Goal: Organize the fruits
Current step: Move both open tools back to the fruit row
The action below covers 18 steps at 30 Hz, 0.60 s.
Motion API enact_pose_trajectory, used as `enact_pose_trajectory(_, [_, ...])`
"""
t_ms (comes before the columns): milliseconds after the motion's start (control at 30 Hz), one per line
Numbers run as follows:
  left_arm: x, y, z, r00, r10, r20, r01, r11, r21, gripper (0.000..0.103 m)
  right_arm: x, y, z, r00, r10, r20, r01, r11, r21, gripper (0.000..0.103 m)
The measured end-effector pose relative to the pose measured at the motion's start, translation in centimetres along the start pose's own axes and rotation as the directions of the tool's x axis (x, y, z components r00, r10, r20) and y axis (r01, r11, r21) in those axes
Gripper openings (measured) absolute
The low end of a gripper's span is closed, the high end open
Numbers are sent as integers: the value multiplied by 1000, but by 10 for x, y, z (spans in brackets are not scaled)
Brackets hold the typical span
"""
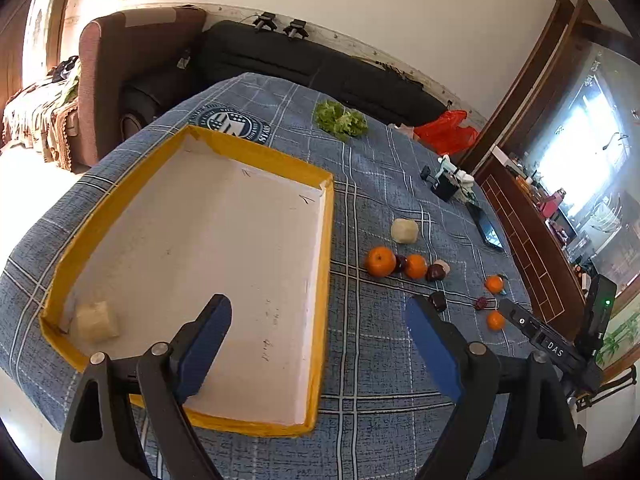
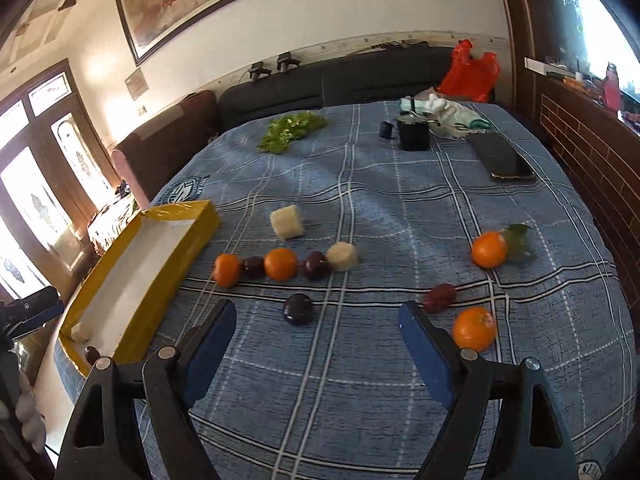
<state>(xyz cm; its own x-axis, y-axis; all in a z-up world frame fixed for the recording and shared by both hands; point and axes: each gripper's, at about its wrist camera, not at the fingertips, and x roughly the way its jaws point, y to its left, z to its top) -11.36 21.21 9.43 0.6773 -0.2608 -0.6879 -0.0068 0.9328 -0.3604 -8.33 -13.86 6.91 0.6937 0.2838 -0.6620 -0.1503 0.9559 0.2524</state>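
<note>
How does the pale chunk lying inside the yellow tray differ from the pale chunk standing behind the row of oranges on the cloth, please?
The pale chunk in the tray sits in a corner of the yellow tray; the pale chunk on the cloth rests on the blue checked cloth. The first is already sorted, the second is not. Both are cream, blocky pieces.

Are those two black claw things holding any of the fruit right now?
No. The left gripper hangs open over the yellow tray, and the right gripper is open above the tablecloth, nearest a dark plum.
</note>
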Motion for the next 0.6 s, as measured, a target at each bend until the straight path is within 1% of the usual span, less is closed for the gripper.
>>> enact_pose_trajectory(100, [16, -17, -1, 999, 5, -34, -4, 999, 33, 88, 19, 1, -4, 999, 21, -37, -21, 1000, -6, 83])
enact_pose_trajectory(233, [32, -40, 1, 999, 16, -43, -10, 993, 115, 88, 53, 13, -7, 995, 34, -88, -38, 999, -36, 80])
enact_pose_trajectory(300, [43, -52, 5, 998, 24, -54, -15, 988, 154, 82, 70, 15, -7, 993, 39, -112, -44, 998, -41, 77])
enact_pose_trajectory(333, [49, -57, 7, 998, 15, -62, -4, 985, 174, 74, 77, 17, -6, 992, 34, -120, -39, 998, -43, 76])
enact_pose_trajectory(367, [56, -63, 10, 998, 12, -70, 2, 980, 198, 70, 83, 18, -6, 991, 28, -128, -34, 998, -45, 75])
enact_pose_trajectory(433, [74, -75, 14, 996, 36, -82, -15, 970, 244, 66, 91, 17, -7, 989, 37, -144, -44, 998, -44, 71])
enact_pose_trajectory(500, [91, -84, 17, 994, 48, -98, -19, 960, 281, 65, 96, 17, -7, 988, 39, -151, -46, 998, -42, 62])
enact_pose_trajectory(533, [103, -88, 18, 991, 72, -111, -35, 953, 303, 65, 97, 16, -6, 988, 39, -147, -45, 998, -41, 59])
enact_pose_trajectory(567, [112, -91, 19, 989, 93, -119, -50, 946, 321, 65, 97, 14, -6, 988, 47, -144, -53, 998, -36, 53])
enact_pose_trajectory(600, [121, -93, 19, 986, 111, -124, -63, 939, 339, 65, 97, 12, -6, 988, 61, -145, -65, 998, -26, 44])
